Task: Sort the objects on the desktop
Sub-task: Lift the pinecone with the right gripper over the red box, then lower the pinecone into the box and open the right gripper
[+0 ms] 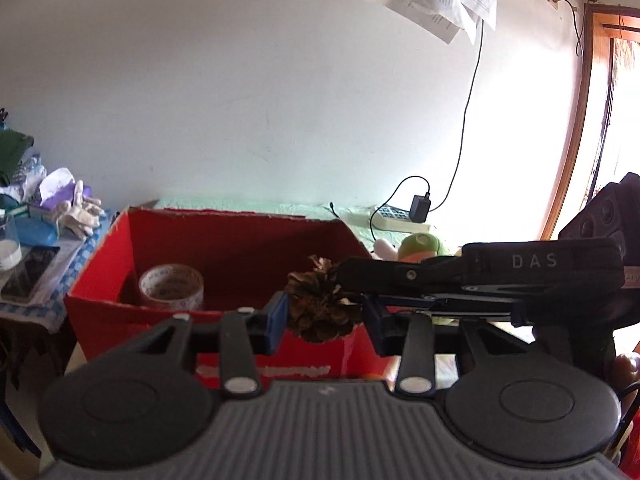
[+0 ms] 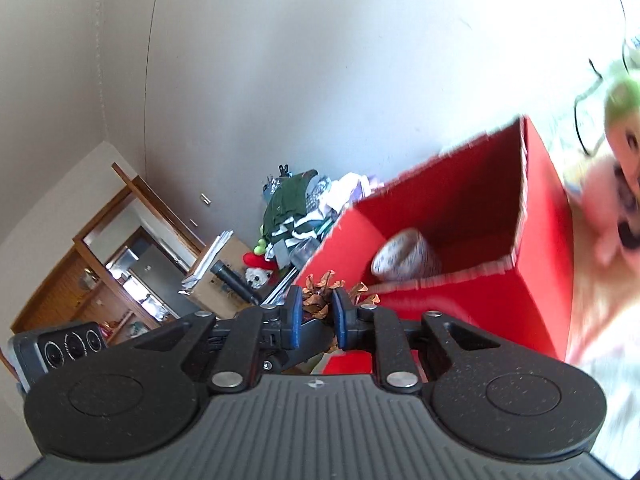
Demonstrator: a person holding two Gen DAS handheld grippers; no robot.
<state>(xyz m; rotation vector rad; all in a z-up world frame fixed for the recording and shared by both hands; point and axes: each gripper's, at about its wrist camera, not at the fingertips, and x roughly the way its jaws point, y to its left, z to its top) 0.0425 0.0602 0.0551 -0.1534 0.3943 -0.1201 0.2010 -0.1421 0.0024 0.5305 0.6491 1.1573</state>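
My left gripper and right gripper meet at the pine cone, which sits between my left fingers, with the right gripper crossing in from the right. The cone hangs at the near wall of the box. Tape roll lies inside, toward the box's left end. Plush toy sits past the box's right end. Gloves and phone lie left of the box.

A dry, rough-scaled pine cone, a red cardboard box with raw torn edges, a glossy tape roll, matt black plastic grippers with blue pads
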